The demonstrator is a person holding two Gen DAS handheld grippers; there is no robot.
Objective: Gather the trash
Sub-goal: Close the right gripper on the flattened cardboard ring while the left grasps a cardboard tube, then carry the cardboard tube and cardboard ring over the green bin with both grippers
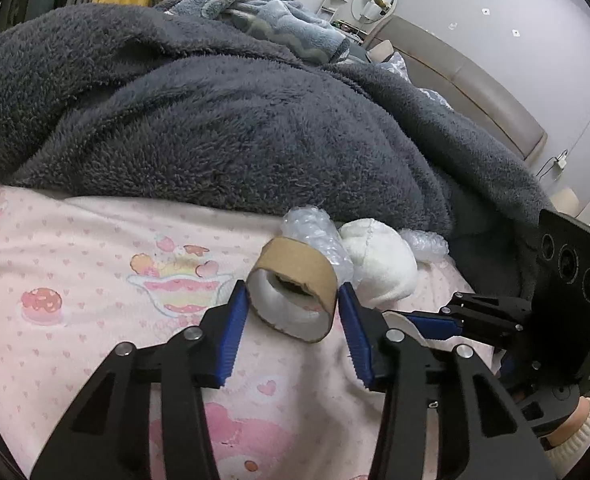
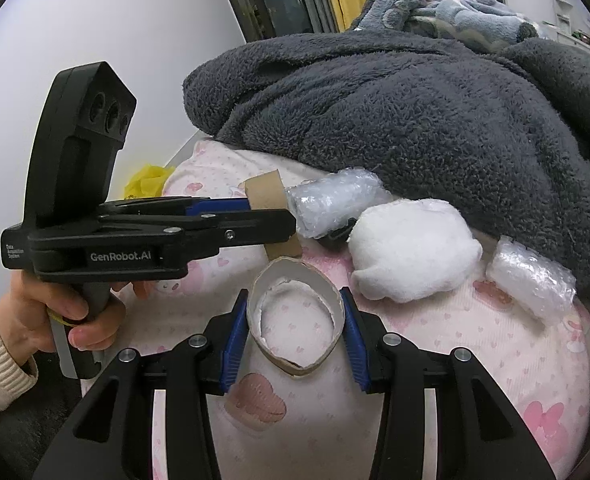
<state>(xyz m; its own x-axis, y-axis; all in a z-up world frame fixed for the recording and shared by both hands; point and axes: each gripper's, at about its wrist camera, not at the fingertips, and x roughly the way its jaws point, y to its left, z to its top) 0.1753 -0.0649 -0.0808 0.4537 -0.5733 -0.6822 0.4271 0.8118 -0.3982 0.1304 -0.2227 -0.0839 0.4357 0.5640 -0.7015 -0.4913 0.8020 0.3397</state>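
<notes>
Two cardboard rings are the trash in hand. One ring (image 1: pixel 293 288) sits between the blue pads of the left gripper (image 1: pixel 293 312), at the centre of the left view; the pads touch both its sides, so this gripper is closed on it. The other ring (image 2: pixel 295 316), squeezed into an oval, is held the same way by the right gripper (image 2: pixel 295 328) in the right view. Both rings are just above the pink bed sheet (image 2: pixel 475 360); I cannot tell if they are lifted or resting on it.

More trash lies near. In the right view a bubble wrap roll (image 2: pixel 331 204) is at 12 o'clock from the held ring, a white wad (image 2: pixel 411 256) at 2 o'clock, and a second roll (image 2: pixel 531 284) at 3 o'clock, against the grey blanket (image 2: pixel 415 112). Something yellow (image 2: pixel 149 182), maybe a bag, shows at 10 o'clock beyond the bed edge.

I judge the step to be the pick-up of the rings. The next move calls for lifting both without crushing them and carrying them to a bin or bag, then returning for the rolls and the wad.
</notes>
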